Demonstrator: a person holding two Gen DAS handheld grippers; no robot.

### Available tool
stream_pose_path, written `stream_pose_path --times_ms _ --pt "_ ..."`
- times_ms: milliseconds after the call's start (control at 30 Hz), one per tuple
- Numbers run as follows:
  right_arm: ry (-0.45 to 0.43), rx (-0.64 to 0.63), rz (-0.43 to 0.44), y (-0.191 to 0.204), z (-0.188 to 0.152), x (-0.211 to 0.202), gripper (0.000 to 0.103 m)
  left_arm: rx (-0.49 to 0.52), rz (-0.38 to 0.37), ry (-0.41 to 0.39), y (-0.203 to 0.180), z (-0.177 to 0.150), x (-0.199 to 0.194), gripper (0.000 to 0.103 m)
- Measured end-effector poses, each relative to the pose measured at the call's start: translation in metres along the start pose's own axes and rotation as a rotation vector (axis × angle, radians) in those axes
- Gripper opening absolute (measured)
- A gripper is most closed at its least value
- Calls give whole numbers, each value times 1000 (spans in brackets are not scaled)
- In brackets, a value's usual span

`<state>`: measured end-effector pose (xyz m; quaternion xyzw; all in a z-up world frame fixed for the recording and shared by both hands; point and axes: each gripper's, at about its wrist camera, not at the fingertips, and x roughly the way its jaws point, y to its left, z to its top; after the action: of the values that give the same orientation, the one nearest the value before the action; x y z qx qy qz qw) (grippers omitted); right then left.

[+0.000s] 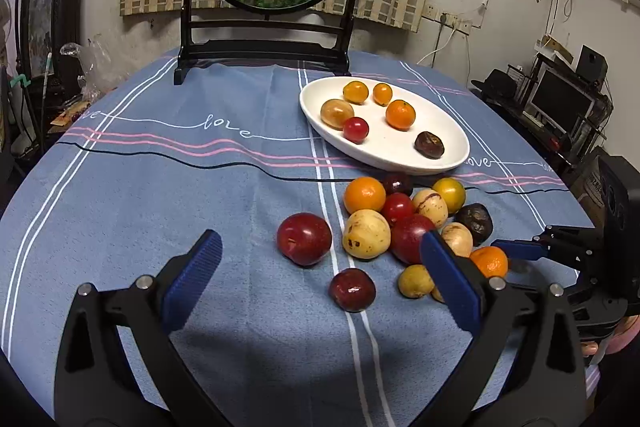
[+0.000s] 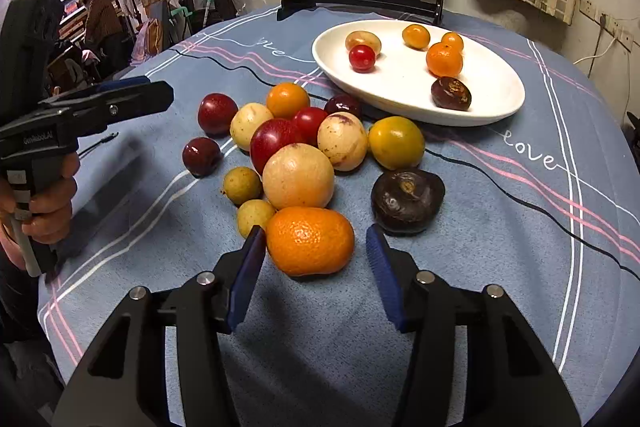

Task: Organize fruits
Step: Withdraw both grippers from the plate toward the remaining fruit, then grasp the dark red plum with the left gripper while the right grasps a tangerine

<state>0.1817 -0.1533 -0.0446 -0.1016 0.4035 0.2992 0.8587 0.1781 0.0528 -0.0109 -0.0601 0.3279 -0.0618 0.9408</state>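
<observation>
The right claw (image 2: 316,247) hangs low over the blue striped cloth of the tabletop (image 2: 500,267), its blue pads spread either side of a dimpled orange mandarin (image 2: 310,241) — the left pad looks to be just at the peel, the right pad stands clear of it, so nothing is pinched. No earlier look is on hand, only this one.

The right wrist view shows the mandarin at the near end of the loose heap of fruit, with a wrinkled dark purple fruit (image 2: 407,201) just beside it and a large pale round fruit (image 2: 298,175) touching behind. The left wrist view hides most of that mandarin (image 1: 490,261) behind its own pad.

The left claw (image 1: 320,251) is spread wide and empty, above a glossy dark red plum (image 1: 352,289). Only the right view shows the hand (image 2: 44,203) gripping its handle.

Toward the tabletop's far edge sits the white oval ceramic plate (image 1: 444,155), six small fruits on it.
</observation>
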Motion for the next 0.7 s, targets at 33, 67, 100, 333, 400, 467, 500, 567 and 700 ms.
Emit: stream_pose_path --times_ms 33,67,100,333,400,467,500,567,700 --pt "3 1 -1 0 0 1 54 3 2 -1 0 0 0 101" --pt "4 2 2 -1 0 1 54 4 2 -1 0 0 0 101" --pt "5 5 4 -1 0 2 54 4 1 -1 0 0 -1 101" --pt "7 -1 18 0 1 5 47 24 3 0 -4 -1 -1 101" --pt "5 -8 12 1 0 5 47 33 10 -1 -5 -2 -1 101" --pt "6 -5 15 0 1 5 45 47 19 3 -6 -2 0 101" --pt "7 -1 20 -2 1 4 45 53 20 5 -7 -3 0 101" --pt "-5 15 27 -5 2 -1 45 85 1 28 -12 -5 3 101" --pt "-78 99 39 -24 6 -21 45 173 -24 63 -27 -13 8 98"
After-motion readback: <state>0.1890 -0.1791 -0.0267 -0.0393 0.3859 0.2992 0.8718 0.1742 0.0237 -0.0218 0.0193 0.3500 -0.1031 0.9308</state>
